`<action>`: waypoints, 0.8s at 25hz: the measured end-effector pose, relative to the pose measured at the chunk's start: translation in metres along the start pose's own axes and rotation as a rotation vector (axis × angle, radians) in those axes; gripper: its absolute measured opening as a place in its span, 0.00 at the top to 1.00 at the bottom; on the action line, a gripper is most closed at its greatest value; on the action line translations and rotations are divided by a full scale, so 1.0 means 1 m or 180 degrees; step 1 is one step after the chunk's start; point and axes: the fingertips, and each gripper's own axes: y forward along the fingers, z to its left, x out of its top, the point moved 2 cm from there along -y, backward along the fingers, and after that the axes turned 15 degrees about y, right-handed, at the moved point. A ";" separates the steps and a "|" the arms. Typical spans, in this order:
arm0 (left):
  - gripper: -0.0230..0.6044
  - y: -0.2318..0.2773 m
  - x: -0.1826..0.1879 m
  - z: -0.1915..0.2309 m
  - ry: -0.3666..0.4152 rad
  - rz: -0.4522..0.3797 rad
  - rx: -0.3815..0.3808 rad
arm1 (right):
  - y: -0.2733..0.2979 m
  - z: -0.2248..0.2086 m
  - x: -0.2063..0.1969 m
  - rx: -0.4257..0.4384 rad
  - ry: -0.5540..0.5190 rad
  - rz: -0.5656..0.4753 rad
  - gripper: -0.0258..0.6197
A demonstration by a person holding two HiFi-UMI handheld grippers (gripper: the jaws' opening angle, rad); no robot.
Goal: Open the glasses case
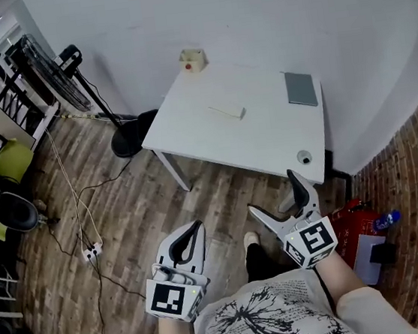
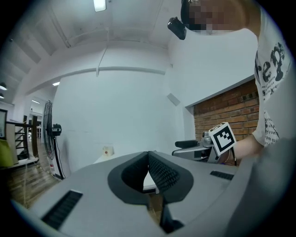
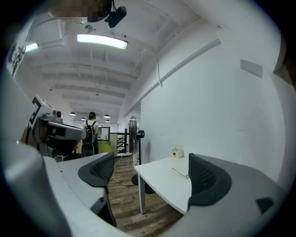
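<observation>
A white table point(image 1: 267, 144) stands ahead of me against the wall. On it lie a flat white item point(image 1: 226, 112) near the middle and a flat grey rectangular item point(image 1: 301, 88) at the far right; I cannot tell which is the glasses case. My left gripper point(image 1: 195, 227) is shut and empty, held over the wooden floor short of the table. To its right, my right gripper point(image 1: 273, 192) is open with nothing between its jaws, close to the table's near corner. In the right gripper view the table point(image 3: 162, 181) shows between the spread pads point(image 3: 100, 169).
A small cream box with a red dot point(image 1: 193, 58) sits at the table's far edge, and a small round object point(image 1: 304, 157) near the front right corner. A standing fan point(image 1: 57, 71), cables with a power strip point(image 1: 92, 251), chairs point(image 1: 12, 211) and a red object point(image 1: 350, 222) surround the table.
</observation>
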 end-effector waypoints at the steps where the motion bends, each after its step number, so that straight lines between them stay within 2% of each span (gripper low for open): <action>1: 0.94 0.016 0.001 0.010 -0.0004 0.0004 0.0019 | 0.016 -0.010 0.005 0.0017 -0.0011 0.0014 0.17; 10: 0.94 0.173 0.001 0.089 -0.0012 0.0018 0.0038 | 0.145 -0.117 0.044 0.0055 0.0018 0.0165 0.18; 15: 0.94 0.235 -0.009 0.115 -0.0020 0.0073 -0.0015 | 0.194 -0.162 0.046 -0.0009 -0.0032 0.0380 0.19; 20: 0.94 0.288 -0.029 0.135 -0.0028 0.0188 -0.0208 | 0.235 -0.193 0.032 -0.0020 -0.0025 0.0698 0.23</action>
